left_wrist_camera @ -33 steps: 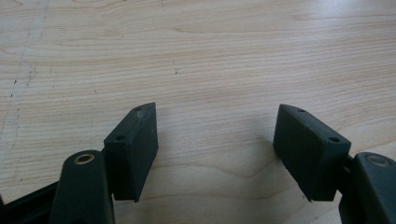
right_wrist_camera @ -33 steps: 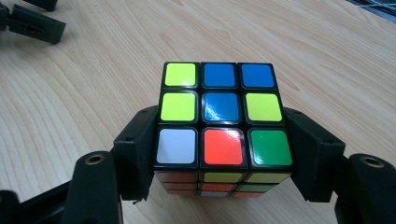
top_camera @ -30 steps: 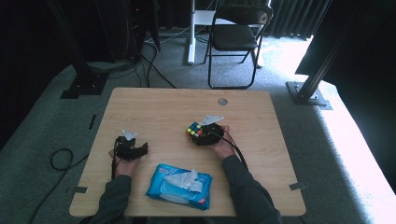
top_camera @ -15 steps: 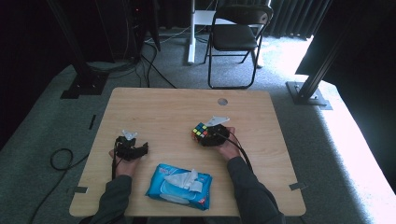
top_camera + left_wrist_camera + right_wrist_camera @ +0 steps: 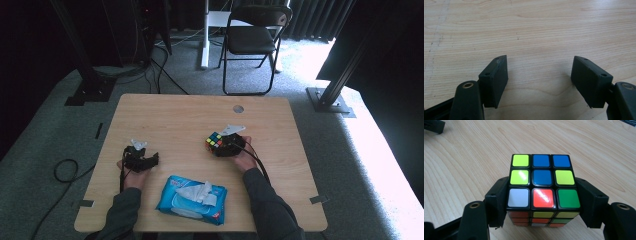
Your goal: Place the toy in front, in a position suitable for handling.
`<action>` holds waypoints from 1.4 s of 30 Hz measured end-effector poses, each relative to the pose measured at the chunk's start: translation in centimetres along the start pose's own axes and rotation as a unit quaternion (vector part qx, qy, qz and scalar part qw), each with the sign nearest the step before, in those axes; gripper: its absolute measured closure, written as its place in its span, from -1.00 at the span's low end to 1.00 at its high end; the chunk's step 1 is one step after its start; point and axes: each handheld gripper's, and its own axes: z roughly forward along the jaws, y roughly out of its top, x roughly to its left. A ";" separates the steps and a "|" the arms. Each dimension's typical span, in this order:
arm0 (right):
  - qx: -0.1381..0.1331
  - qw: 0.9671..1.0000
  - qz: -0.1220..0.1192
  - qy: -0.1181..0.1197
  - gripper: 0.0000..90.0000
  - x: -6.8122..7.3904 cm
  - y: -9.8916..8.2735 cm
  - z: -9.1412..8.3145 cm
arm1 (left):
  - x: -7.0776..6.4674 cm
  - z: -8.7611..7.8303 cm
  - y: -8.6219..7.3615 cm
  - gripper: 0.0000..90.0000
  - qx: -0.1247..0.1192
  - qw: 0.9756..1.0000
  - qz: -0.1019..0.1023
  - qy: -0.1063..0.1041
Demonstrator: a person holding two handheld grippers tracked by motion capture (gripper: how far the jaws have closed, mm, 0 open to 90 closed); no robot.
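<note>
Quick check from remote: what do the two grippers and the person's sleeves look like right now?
Both grippers, left gripper and right gripper, are matte black, with thick rectangular pads carrying small screw holes and brass-coloured pivot pins. Each carries a pale three-cornered plate on top and trails a black cable. The sleeves are dark grey.

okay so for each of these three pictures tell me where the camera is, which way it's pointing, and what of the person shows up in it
High view: above the person's side, looking forward and down on the table; both forearms, left gripper, right gripper.
Left gripper view: rides the left gripper, looking along its open jaws at bare wood.
Right gripper view: rides the right gripper, jaws clamping the puzzle cube.
Shared: the high view also shows the cube, and all three show the tabletop.
</note>
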 end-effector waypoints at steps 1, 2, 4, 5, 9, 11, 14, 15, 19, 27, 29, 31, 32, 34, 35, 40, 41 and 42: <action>-0.001 1.000 0.001 0.000 -0.24 0.0 0.0 0.1 | 0.0 0.0 0.0 -0.33 0.000 1.000 0.000 0.000; -0.001 1.000 0.001 0.000 -0.24 0.0 0.0 0.1 | 0.0 0.0 0.0 -0.33 0.000 1.000 0.000 0.000; -0.001 1.000 0.001 0.000 -0.24 0.0 -0.1 0.2 | 0.0 0.0 0.0 -0.33 0.000 1.000 0.000 0.000; -0.001 1.000 0.002 0.001 -0.24 0.0 -0.1 0.2 | 0.0 0.0 0.0 -0.33 0.000 1.000 0.000 0.000; -0.002 1.000 0.004 0.004 -0.24 0.0 -0.1 0.3 | 0.0 0.0 0.0 -0.33 0.000 1.000 0.000 0.000; -0.001 1.000 0.007 0.008 -0.25 -0.1 -0.2 0.3 | 0.0 0.0 0.0 -0.33 0.000 1.000 0.000 0.000; -0.003 1.000 0.007 0.007 -0.32 -0.1 -0.3 0.3 | 0.0 0.0 0.0 -0.33 0.000 1.000 0.000 0.000; -0.003 1.000 0.007 0.007 -0.32 -0.1 -0.3 0.3 | 0.0 0.0 0.0 -0.33 0.000 1.000 0.000 0.000; -0.004 1.000 0.006 0.010 -0.42 -0.1 -0.2 0.1 | 0.0 0.0 0.0 -0.33 0.000 1.000 0.000 0.000; -0.018 1.000 0.008 0.012 -0.46 0.1 -0.5 -0.8 | 0.0 0.0 0.0 -0.33 0.000 1.000 0.000 0.000; -0.020 1.000 0.006 0.011 -0.46 0.2 -0.5 -0.9 | 0.0 0.0 0.0 -0.33 0.000 1.000 0.000 0.000; -0.026 1.000 0.005 0.012 -0.46 0.3 -0.5 -1.3 | 0.0 0.0 0.0 -0.33 0.000 1.000 0.000 0.000; -0.028 1.000 0.005 0.011 -0.46 0.3 -0.5 -1.4 | 0.0 0.0 0.0 -0.33 0.000 1.000 0.000 0.000; -0.033 0.999 0.006 0.011 -0.46 0.3 -0.6 -1.8 | 0.0 0.0 0.0 -0.33 0.000 1.000 0.000 0.000; -0.035 0.999 0.006 0.011 -0.46 0.3 -0.6 -1.9 | 0.0 0.0 0.0 -0.33 -0.001 1.000 -0.001 0.000; -0.045 0.999 0.008 0.014 -0.43 0.1 -0.9 -2.8 | 0.0 0.0 0.0 -0.33 -0.001 1.000 -0.001 0.000; -0.046 0.999 0.007 0.015 -0.40 0.0 -1.0 -2.9 | 0.0 0.0 0.0 -0.33 -0.001 1.000 -0.001 0.000; -0.047 0.999 0.008 0.015 -0.40 0.0 -1.1 -3.1 | 0.0 0.0 0.0 -0.33 0.000 1.000 -0.001 0.000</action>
